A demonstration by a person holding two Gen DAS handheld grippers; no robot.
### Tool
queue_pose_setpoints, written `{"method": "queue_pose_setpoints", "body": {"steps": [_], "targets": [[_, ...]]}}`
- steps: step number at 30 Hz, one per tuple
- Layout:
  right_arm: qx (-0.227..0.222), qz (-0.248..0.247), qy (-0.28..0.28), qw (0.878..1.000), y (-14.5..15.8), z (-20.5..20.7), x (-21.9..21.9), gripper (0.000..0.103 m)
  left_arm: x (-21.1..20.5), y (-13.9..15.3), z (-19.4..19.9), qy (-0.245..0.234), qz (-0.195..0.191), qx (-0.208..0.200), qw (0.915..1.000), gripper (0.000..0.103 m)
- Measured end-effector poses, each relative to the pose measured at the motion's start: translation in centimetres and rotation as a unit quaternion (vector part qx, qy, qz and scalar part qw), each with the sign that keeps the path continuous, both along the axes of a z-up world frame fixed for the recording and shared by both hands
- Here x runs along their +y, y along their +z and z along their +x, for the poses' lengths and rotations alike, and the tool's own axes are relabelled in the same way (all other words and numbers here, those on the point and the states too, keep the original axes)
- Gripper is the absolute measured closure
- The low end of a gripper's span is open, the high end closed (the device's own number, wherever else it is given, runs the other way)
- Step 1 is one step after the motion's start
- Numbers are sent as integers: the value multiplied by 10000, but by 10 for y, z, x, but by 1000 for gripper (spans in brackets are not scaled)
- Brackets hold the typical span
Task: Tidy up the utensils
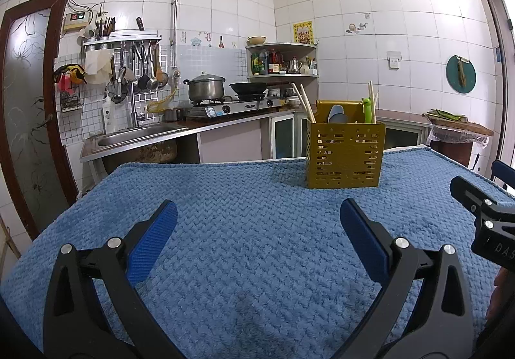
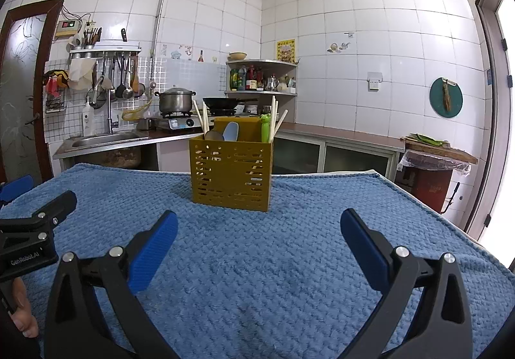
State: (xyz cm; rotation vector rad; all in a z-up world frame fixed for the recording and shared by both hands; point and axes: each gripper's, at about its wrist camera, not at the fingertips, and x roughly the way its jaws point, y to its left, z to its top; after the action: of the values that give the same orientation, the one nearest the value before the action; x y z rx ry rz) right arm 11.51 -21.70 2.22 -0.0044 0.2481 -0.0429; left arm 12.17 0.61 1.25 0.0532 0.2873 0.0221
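Observation:
A mustard-yellow slotted utensil holder stands upright on the blue towel-covered table. Wooden chopsticks, a grey-blue spoon and a green frog-topped utensil stick out of it. My left gripper hovers open over the towel, short of the holder and to its left, holding nothing. My right gripper is open too, just in front of the holder, and holds nothing.
Behind the table runs a kitchen counter with a sink, a gas stove with a pot and a wok. A chopping block stands at the right. The table's right edge lies close by.

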Motion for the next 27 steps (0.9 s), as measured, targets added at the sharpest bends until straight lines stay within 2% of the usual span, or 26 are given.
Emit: {"method": "queue_pose_setpoints", "body": {"steps": [27], "targets": [[-23,-9,-35,10000,1,-1,-3,4,-1,1,0,4,-24,10,10000,5]]}}
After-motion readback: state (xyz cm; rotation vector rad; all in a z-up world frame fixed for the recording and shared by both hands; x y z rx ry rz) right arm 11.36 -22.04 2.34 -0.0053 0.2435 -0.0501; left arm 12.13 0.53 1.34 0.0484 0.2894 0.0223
